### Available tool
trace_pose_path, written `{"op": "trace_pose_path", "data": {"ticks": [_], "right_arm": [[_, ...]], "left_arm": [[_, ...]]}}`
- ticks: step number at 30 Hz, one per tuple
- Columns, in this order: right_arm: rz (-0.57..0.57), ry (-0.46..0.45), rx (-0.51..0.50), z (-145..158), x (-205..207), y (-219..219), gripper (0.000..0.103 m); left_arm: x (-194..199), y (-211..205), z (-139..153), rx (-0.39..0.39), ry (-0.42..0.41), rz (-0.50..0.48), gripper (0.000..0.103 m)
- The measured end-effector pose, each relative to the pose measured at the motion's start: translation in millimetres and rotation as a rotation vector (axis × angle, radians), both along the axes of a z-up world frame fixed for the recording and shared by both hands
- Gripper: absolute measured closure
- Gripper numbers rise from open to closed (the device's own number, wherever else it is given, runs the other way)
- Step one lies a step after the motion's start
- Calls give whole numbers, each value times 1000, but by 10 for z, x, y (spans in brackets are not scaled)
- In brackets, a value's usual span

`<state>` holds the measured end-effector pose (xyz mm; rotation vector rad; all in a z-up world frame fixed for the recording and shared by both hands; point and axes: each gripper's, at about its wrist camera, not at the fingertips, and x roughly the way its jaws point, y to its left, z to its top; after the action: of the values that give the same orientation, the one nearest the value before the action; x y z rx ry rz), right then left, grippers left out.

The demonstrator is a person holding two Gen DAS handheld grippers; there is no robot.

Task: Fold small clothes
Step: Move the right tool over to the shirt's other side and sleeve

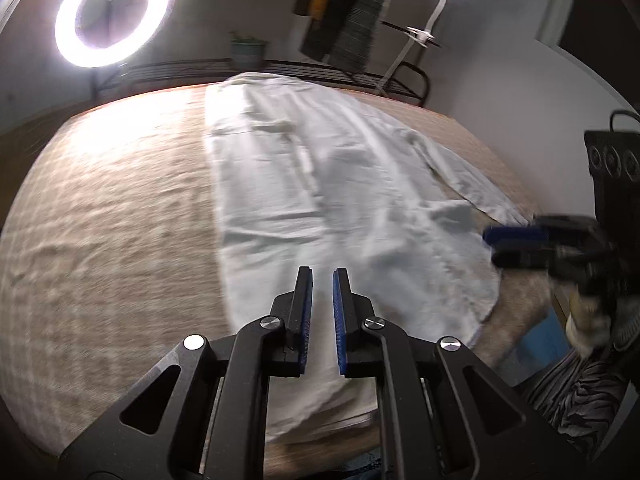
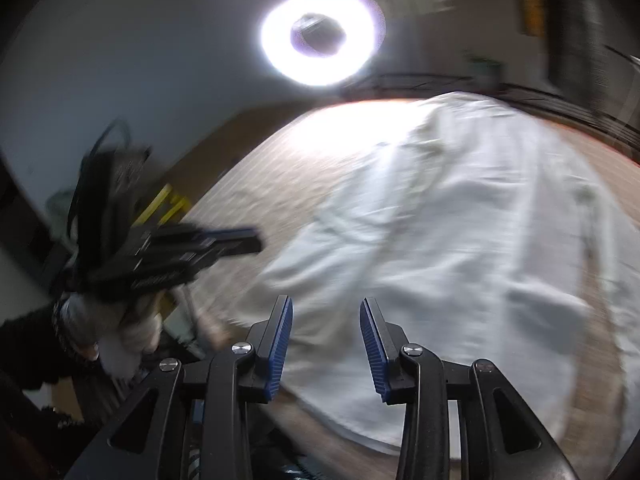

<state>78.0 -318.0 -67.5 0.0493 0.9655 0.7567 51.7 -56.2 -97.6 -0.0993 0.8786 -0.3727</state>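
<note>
A white garment [image 1: 320, 200] lies spread flat along a table covered with tan woven cloth [image 1: 112, 216]. It runs from the near edge to the far edge. My left gripper [image 1: 322, 272] hovers over the garment's near end, jaws almost together with only a thin slit and nothing in it. My right gripper [image 2: 327, 301] hangs above the near part of the garment [image 2: 440, 240], open and empty. Each gripper also shows in the other's view, blurred: the right gripper [image 1: 492, 244] by the garment's right edge, the left gripper [image 2: 256, 242] over the bare tablecloth [image 2: 256, 184].
A bright ring light [image 1: 110, 14] stands behind the table's far left. A black metal rack [image 1: 360, 76] with a plant pot [image 1: 248, 52] runs along the back. A black box [image 1: 612, 160] sits at the right. The person's striped clothing [image 1: 580, 392] is at the near right.
</note>
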Motion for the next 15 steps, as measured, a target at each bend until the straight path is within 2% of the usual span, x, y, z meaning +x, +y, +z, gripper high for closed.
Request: {"op": "trace_pose_path", "data": {"ticks": [4, 6, 10, 13, 15], "right_arm": [[-154, -5, 26, 69, 85, -531, 63], [-232, -15, 30, 102, 83, -793, 55], [-377, -11, 58, 133, 60, -1378, 50], [-502, -15, 29, 94, 36, -1806, 47], [-604, 14, 19, 13, 41, -2142, 47]], "left_arm": [[53, -387, 6, 3, -3, -83, 95], [60, -669, -7, 13, -5, -149, 95], [45, -1170, -51, 29, -6, -264, 95], [58, -1490, -98, 33, -1, -326, 95], [58, -1673, -144, 35, 9, -360, 95]]}}
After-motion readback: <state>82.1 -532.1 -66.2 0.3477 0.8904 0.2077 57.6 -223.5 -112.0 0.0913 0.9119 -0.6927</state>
